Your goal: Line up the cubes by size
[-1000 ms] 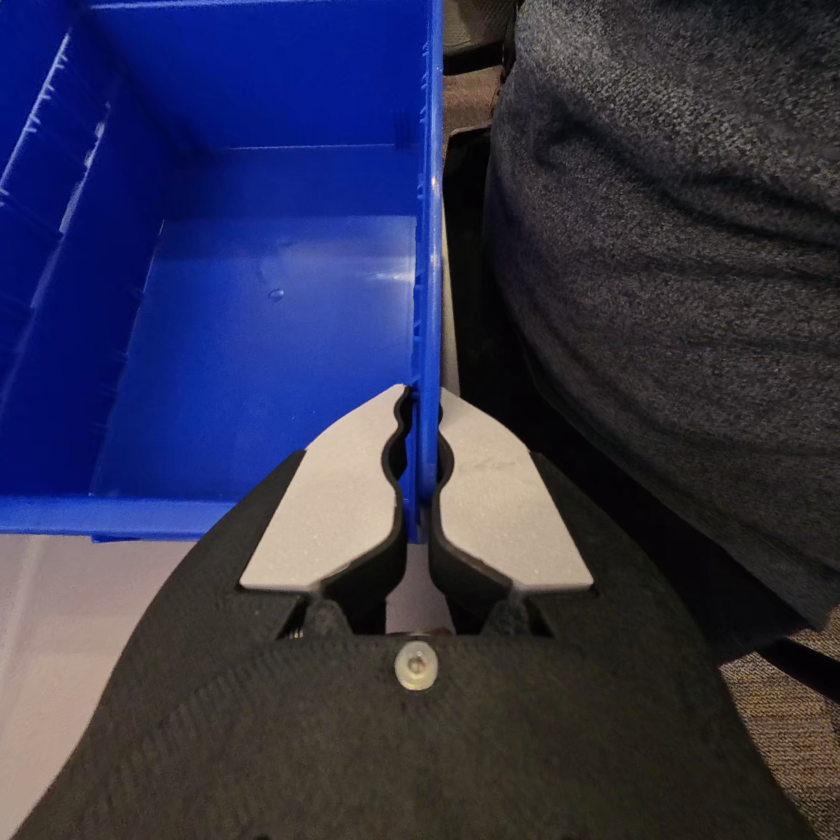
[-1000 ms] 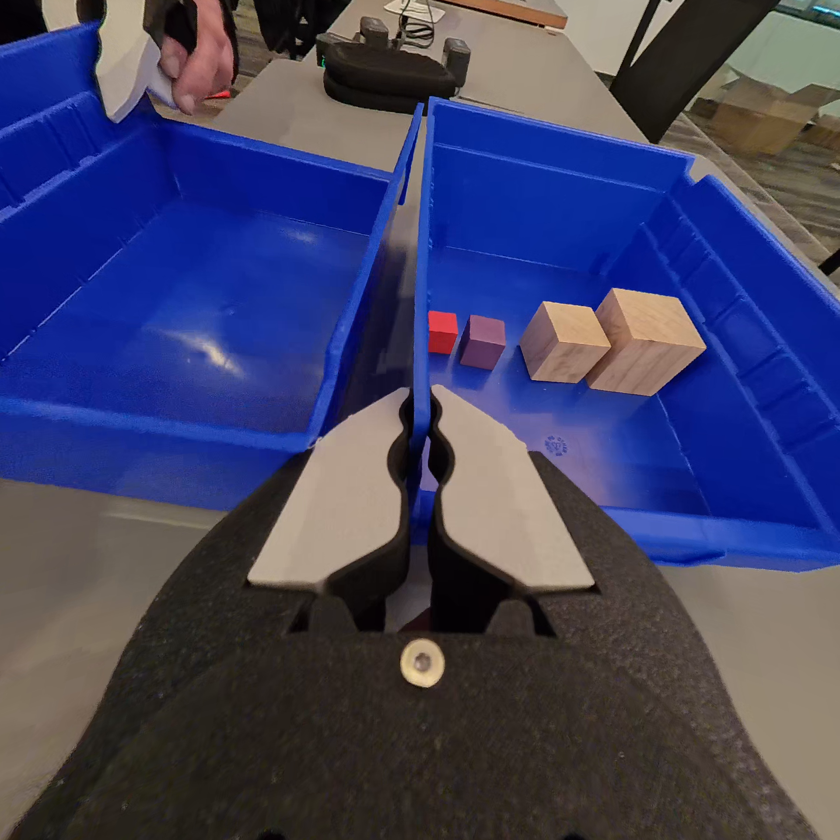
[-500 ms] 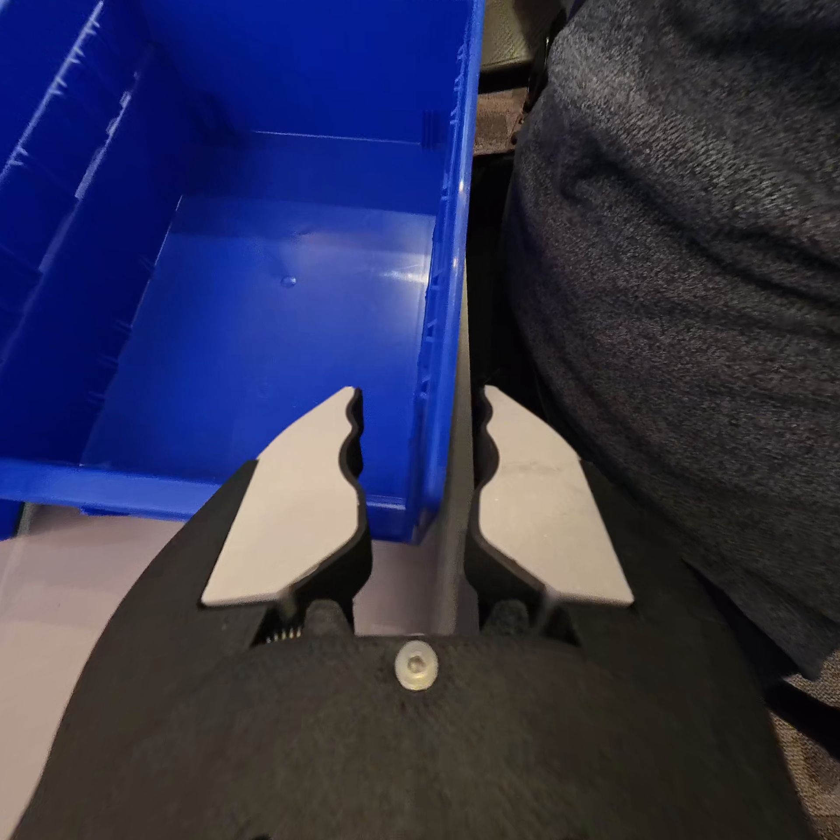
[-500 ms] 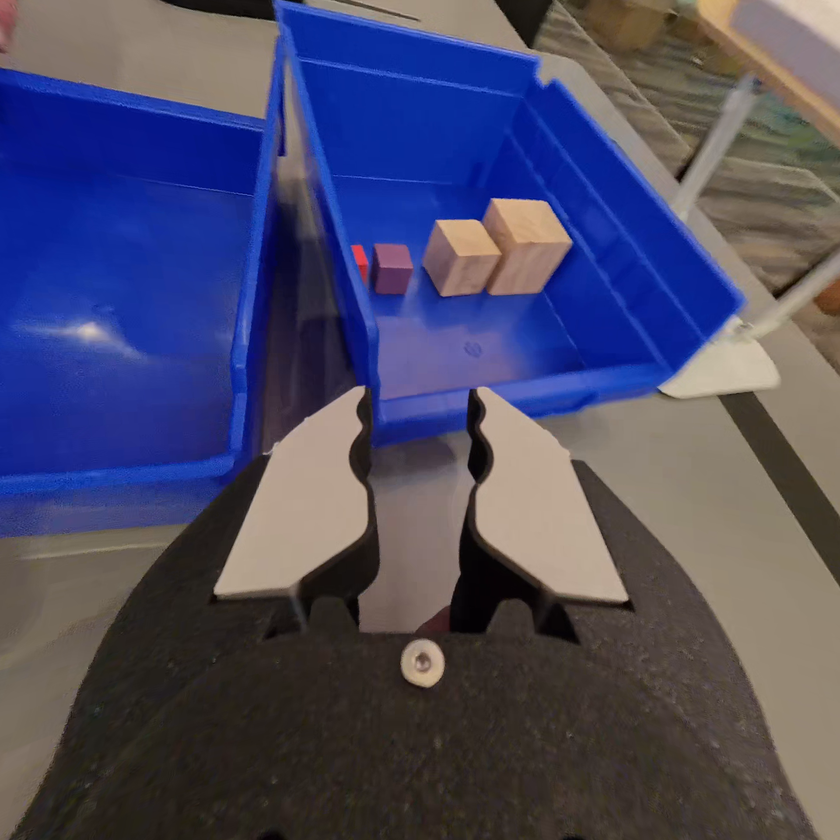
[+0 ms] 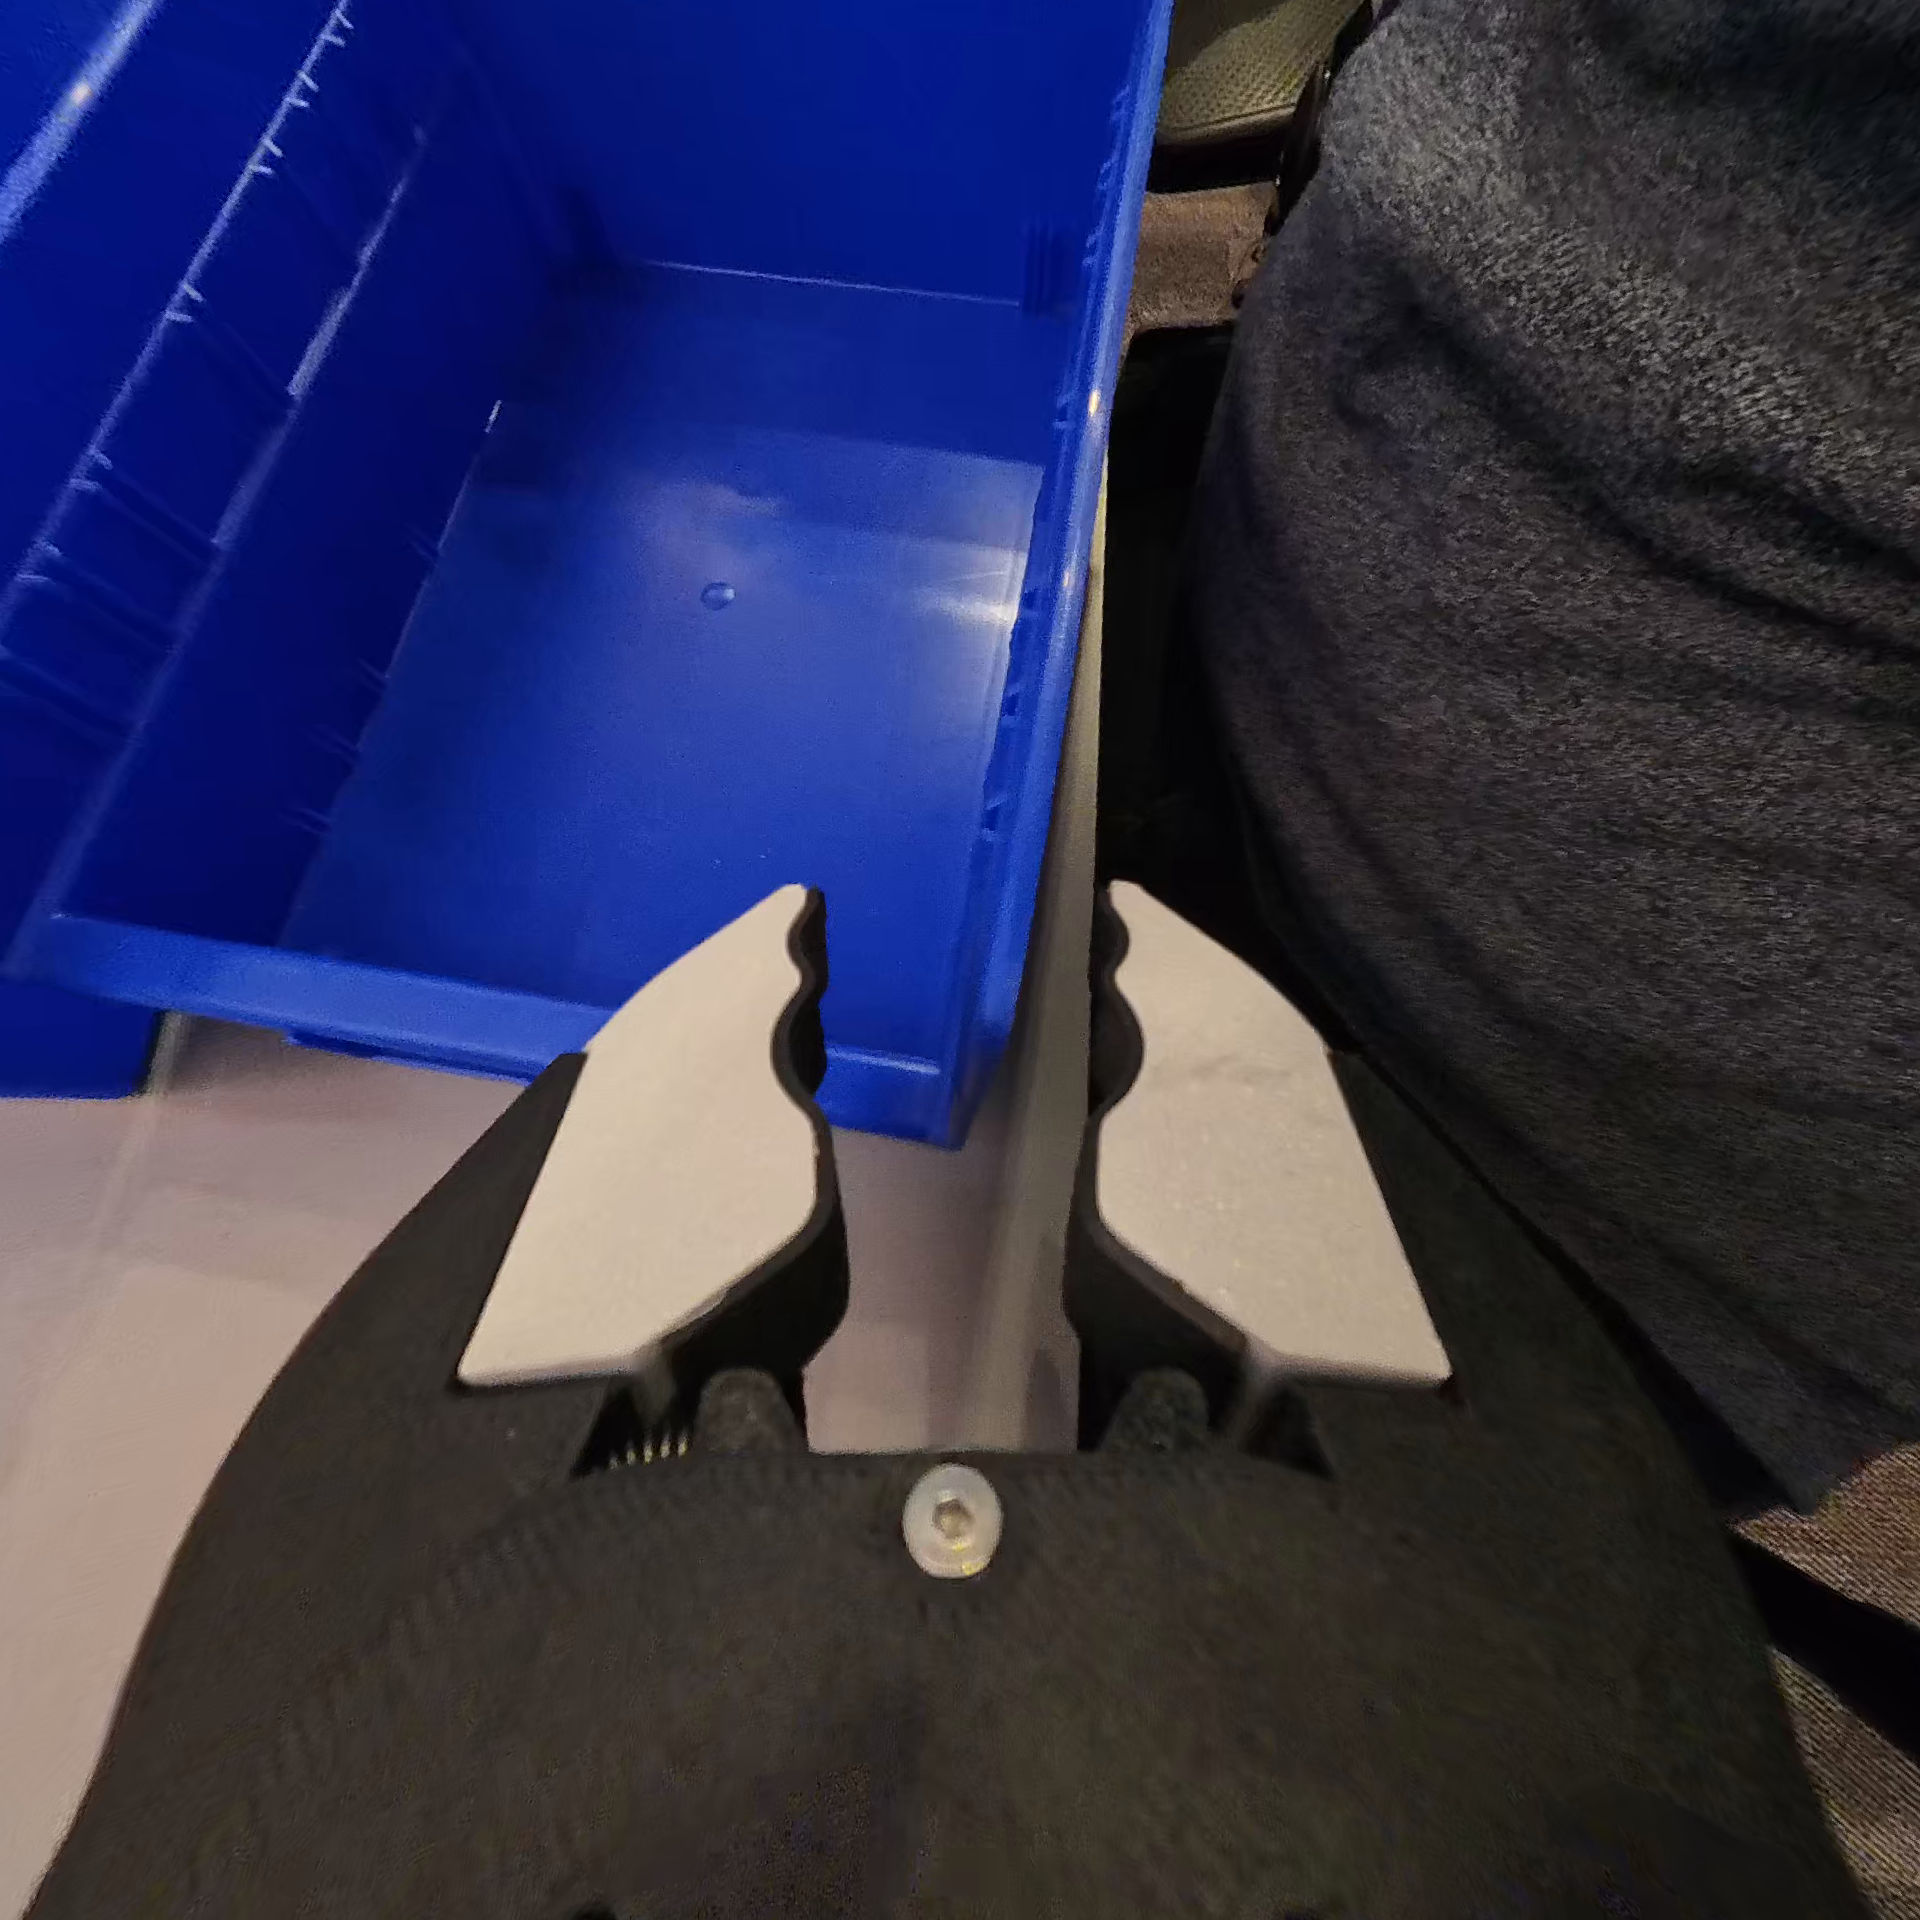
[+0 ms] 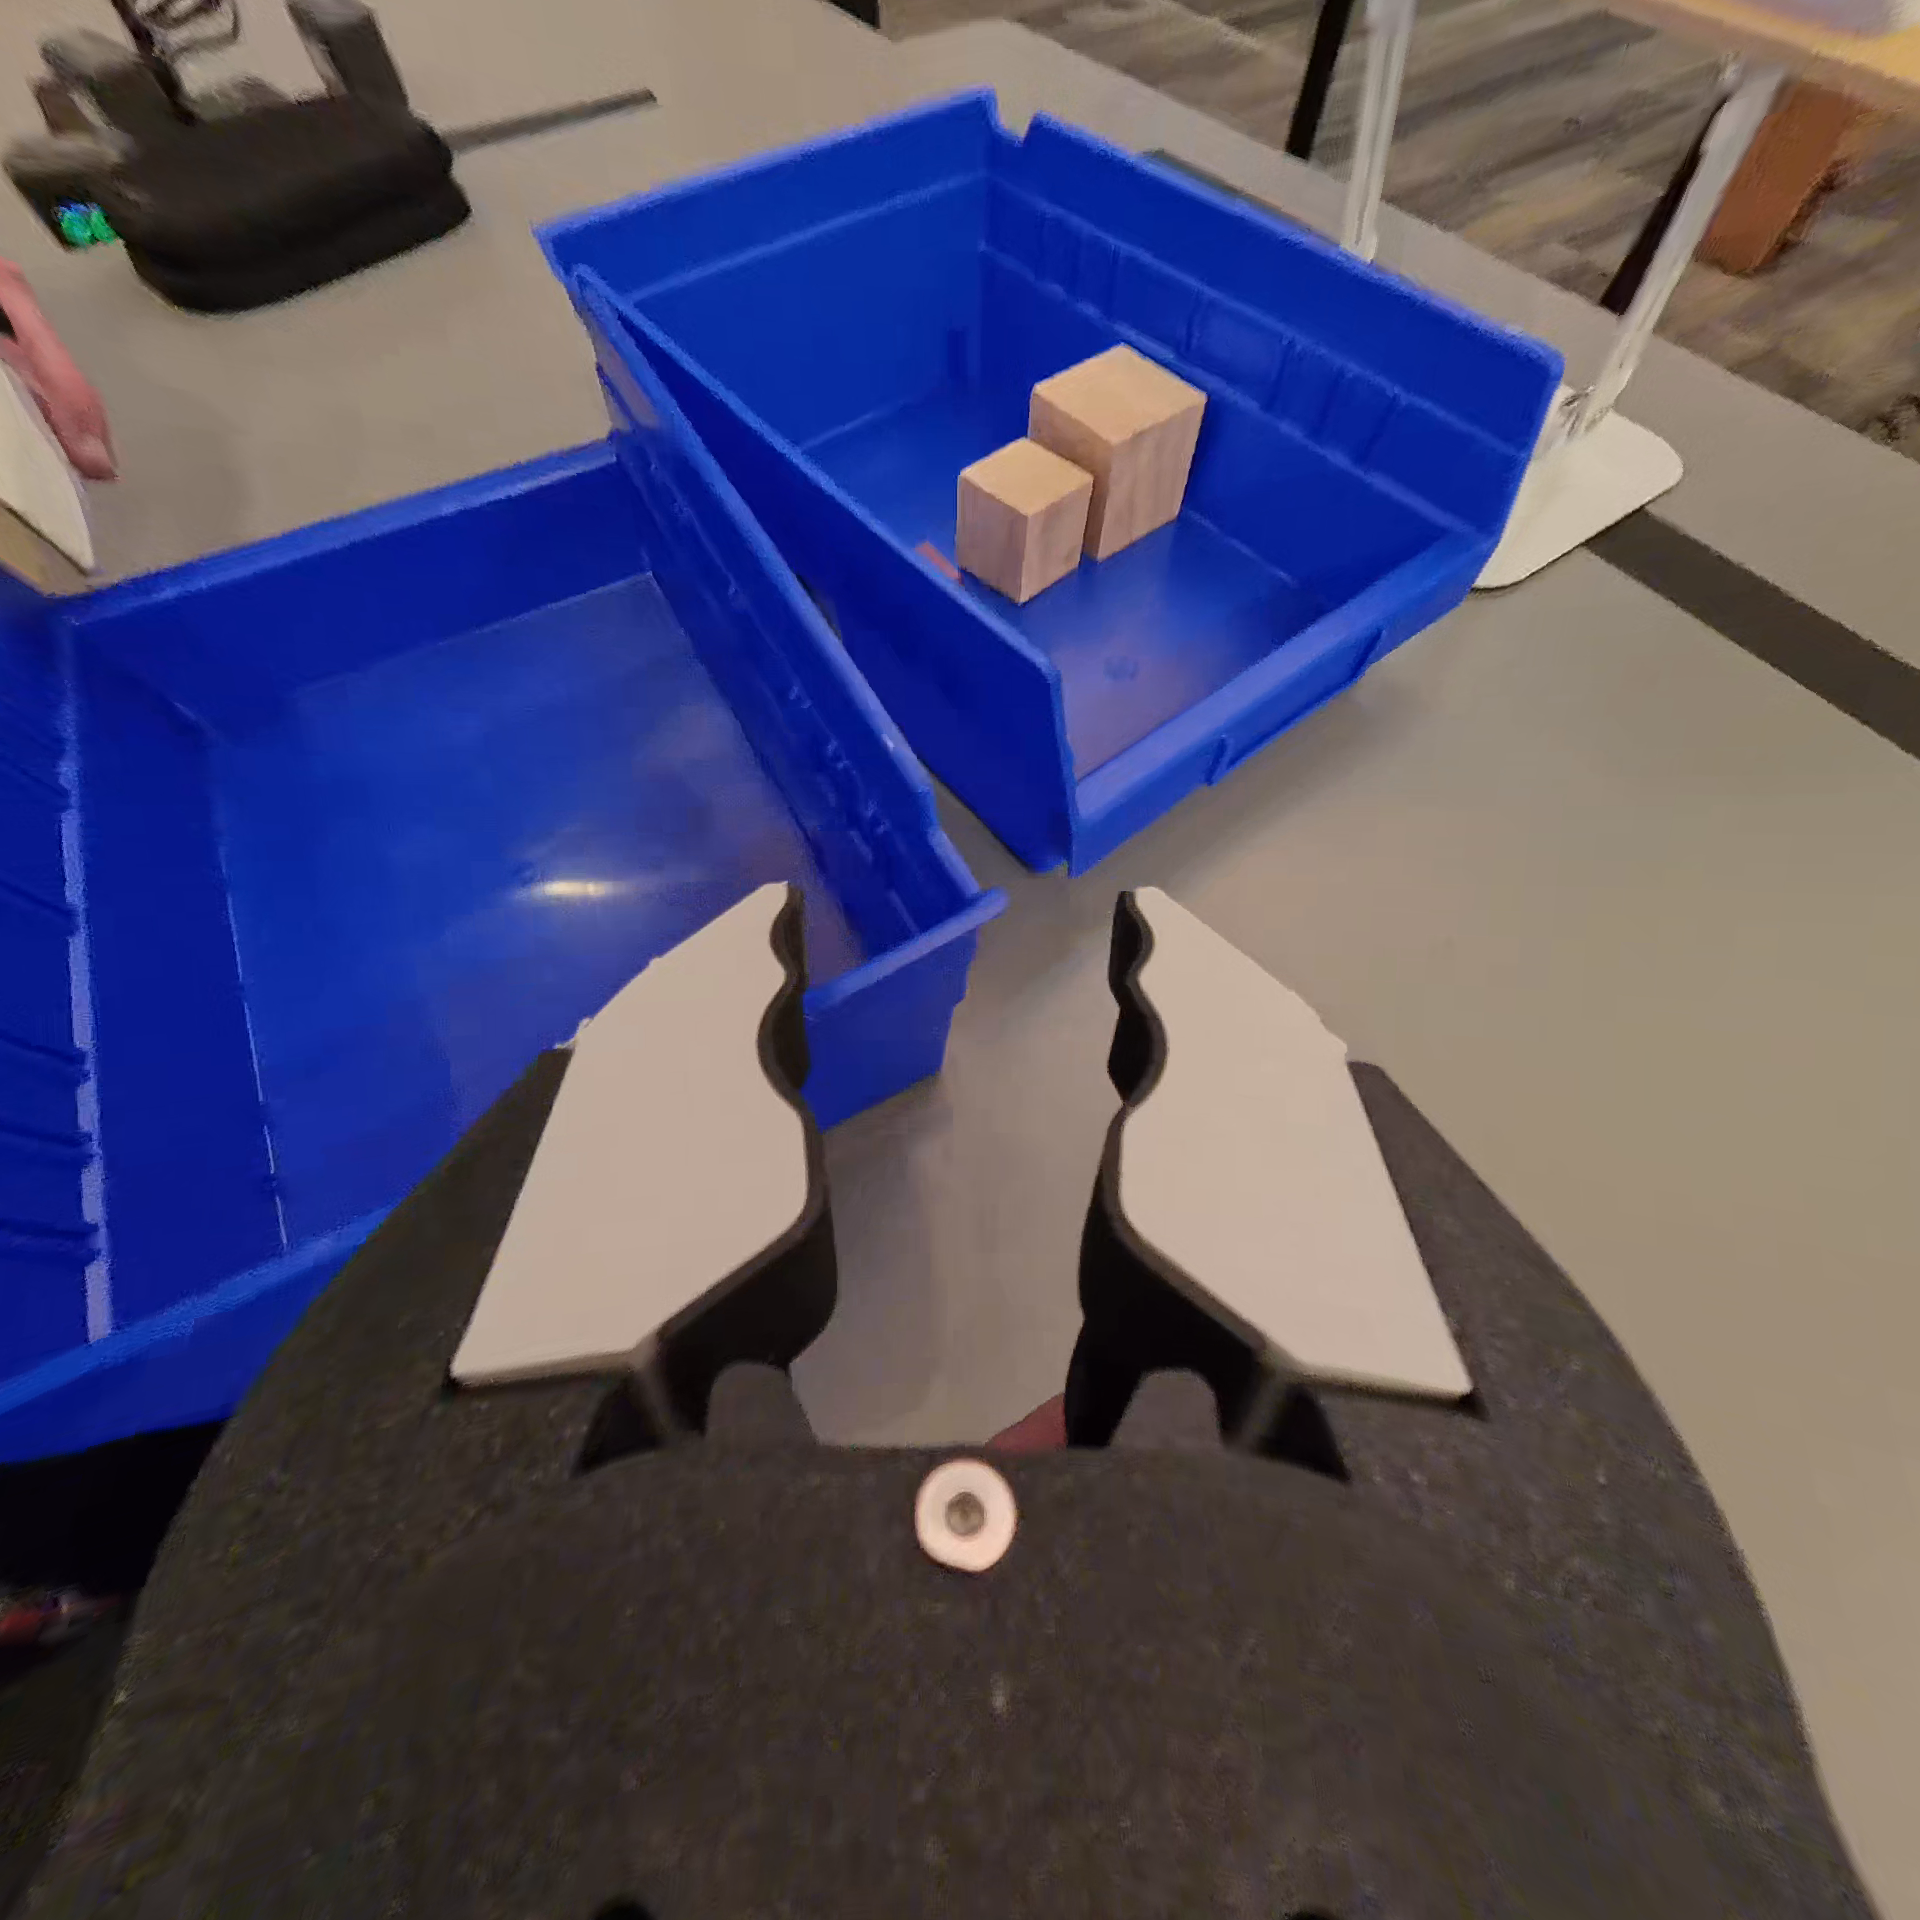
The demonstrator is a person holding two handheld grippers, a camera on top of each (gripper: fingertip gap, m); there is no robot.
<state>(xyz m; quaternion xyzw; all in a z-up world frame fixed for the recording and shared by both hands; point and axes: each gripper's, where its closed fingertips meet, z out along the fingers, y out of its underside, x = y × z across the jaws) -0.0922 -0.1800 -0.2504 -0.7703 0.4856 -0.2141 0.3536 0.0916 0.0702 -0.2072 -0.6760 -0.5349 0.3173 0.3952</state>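
Observation:
In the right wrist view a blue bin [image 6: 1299, 665] holds a large wooden cube [image 6: 1127, 447] and a smaller wooden cube [image 6: 1018, 514] side by side. A sliver of a red cube [image 6: 938, 562] shows behind the bin's wall. An empty blue bin [image 6: 416, 831] lies to its left at an angle. My right gripper [image 6: 951, 904] is open and holds nothing; the empty bin's near corner lies between its fingers. In the left wrist view my left gripper [image 5: 956, 904] is open, with the empty bin's [image 5: 623, 727] side wall standing loose between its fingers.
A person's grey sweater [image 5: 1558, 623] fills the right of the left wrist view. On the grey table [image 6: 1455, 987] are a black device [image 6: 260, 197] at the back left and a white stand base [image 6: 1579, 488] beside the cube bin. A hand [image 6: 52, 384] shows at the left edge. About 30 cm separates my left fingertips from my right. The right tips stand about 40 cm off the white stand base [image 6: 1579, 488].
Both grippers were shut on bin walls a second ago: the left on the empty bin's, the right on the cube bin's. Both have opened and drawn back.

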